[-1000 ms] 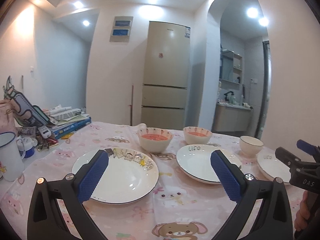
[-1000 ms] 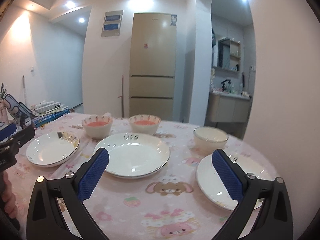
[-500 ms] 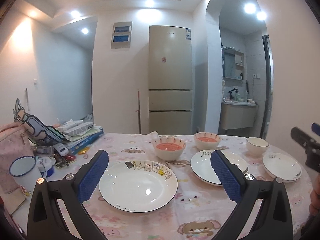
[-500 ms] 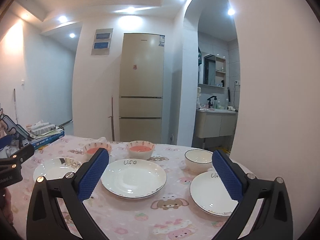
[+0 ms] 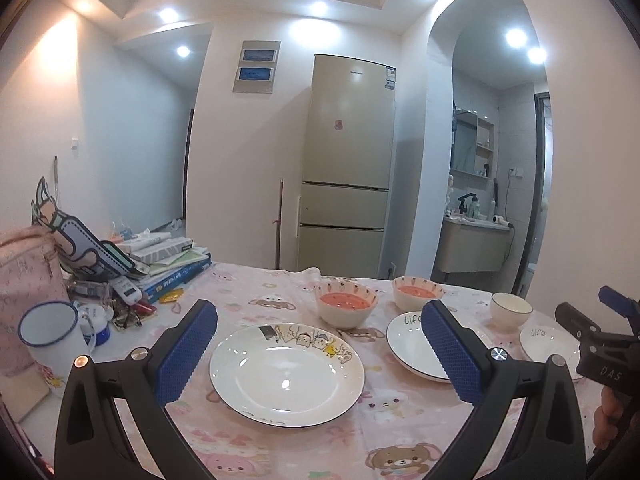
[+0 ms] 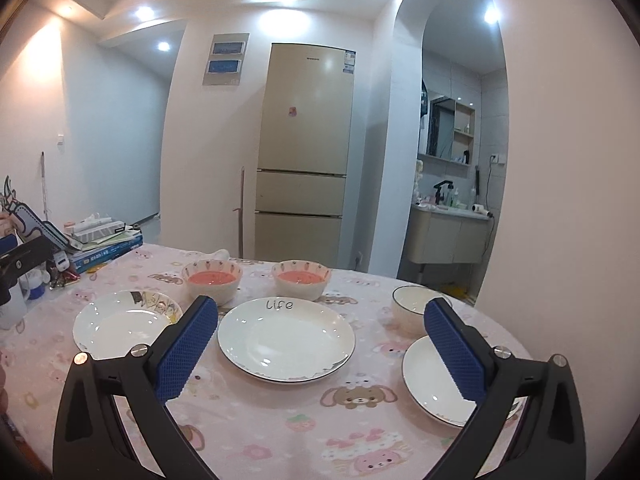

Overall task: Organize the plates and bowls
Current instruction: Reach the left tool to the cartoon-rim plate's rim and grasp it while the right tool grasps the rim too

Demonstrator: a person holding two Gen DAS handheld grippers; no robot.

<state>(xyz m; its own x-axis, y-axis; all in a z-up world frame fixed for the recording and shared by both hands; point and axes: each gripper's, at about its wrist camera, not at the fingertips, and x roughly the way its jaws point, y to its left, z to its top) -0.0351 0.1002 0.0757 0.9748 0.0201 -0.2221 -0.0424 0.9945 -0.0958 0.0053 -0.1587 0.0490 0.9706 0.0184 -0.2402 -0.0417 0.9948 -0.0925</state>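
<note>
Both grippers have dipped toward the plates, jaws wide apart, right jaw hiding small plate (image 6: 434, 384).

Both tools (image 5: 320, 356) (image 6: 320, 354) nearer the plates (image 6: 286, 338).

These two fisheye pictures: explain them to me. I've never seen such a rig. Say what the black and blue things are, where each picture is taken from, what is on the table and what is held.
No robot here: a person holds a two-finger tool in each hand, with a camera on each looking along its blue pads.

The left camera shows the left tool above the cartoon plate. The right camera shows the right tool above the "life" plate.

On the pink tablecloth lie three plates, counting a smaller plate at the right, two bowls with pink insides and a white bowl. Books and a mug sit at the left.

Both tools are open and hold nothing.
</note>
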